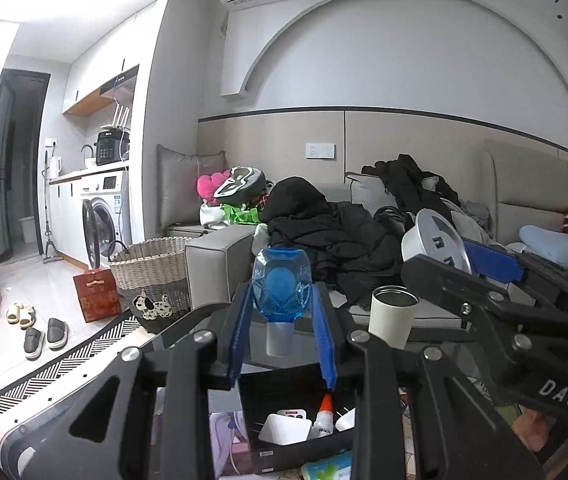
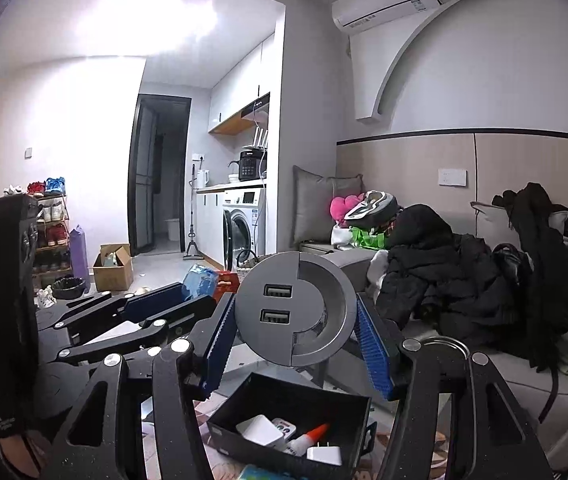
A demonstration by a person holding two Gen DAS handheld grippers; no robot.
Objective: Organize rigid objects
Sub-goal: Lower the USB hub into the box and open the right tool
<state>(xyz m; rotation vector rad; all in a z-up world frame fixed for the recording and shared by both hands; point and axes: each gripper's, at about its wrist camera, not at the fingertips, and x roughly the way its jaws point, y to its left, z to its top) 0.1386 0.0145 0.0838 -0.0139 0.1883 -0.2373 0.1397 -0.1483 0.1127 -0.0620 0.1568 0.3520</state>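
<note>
Both grippers are held up over a black box point(image 1: 284, 420), pointing nearly level toward the sofa point(image 1: 220, 256). The left gripper point(image 1: 284, 344) is clamped on a clear blue bottle point(image 1: 282, 280) that stands upright between its blue fingers point(image 1: 240, 344), white neck down, at the picture's centre in the left wrist view. At 3 o'clock from it the right gripper point(image 1: 479, 248) comes in slantwise, carrying a round grey disc point(image 1: 435, 244). In the right wrist view that gripper point(image 2: 295, 340) grips the disc point(image 2: 295, 312) by its edges with the jaws about halfway apart; the disc's face, with two USB sockets point(image 2: 276, 304), is turned to the camera. The left gripper point(image 2: 188, 296) lies at 9 o'clock there, angled across. The box point(image 2: 284, 404) sits at 6 o'clock below both tools and holds a white charger point(image 2: 258, 430), a glue bottle with an orange tip point(image 2: 307, 438) and a white plug point(image 2: 323, 456). A cream cup point(image 1: 391, 316) stands on the glass table point(image 1: 443, 352) at 4 o'clock from the blue bottle.
</note>
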